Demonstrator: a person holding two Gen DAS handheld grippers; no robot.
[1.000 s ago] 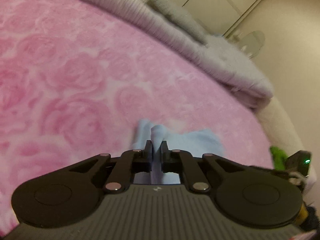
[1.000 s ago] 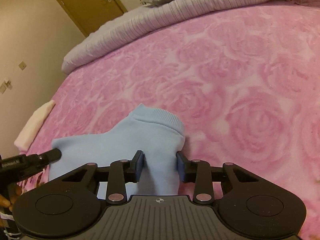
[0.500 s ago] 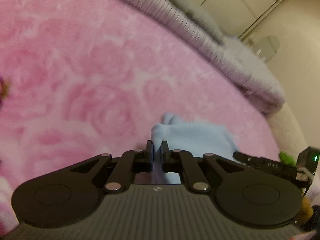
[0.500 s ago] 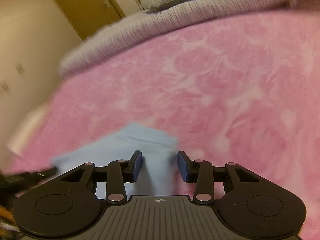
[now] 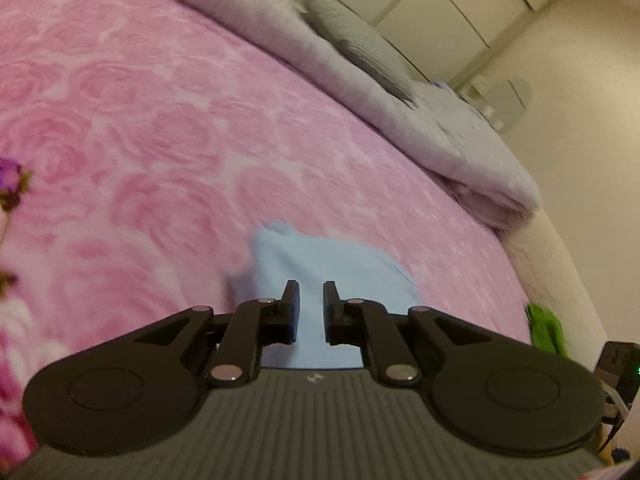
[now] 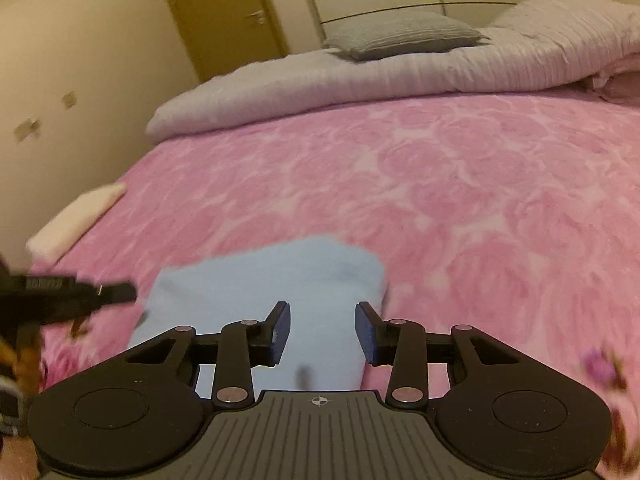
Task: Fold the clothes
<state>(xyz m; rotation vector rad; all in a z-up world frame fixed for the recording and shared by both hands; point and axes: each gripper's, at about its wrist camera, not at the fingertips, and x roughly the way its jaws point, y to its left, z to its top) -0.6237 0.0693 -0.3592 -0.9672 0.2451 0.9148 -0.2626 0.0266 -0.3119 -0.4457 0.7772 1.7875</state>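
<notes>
A light blue garment lies folded into a compact shape on the pink rose-patterned blanket. My left gripper hovers over its near edge, open a little, with only cloth seen through the gap. In the right wrist view the same blue garment lies flat, and my right gripper stands open above it, holding nothing. The left gripper's black finger pokes in from the left, beside the garment's left edge.
A grey-lilac duvet and a grey pillow lie across the far side of the bed. A folded cream cloth rests at the bed's left edge. Something green sits at the right bed edge. Wardrobe doors and a wooden door stand behind.
My left gripper has opened and let go of the blue garment, which now lies flat. Both grippers have pulled back and tilted up, and the right one stays open.
</notes>
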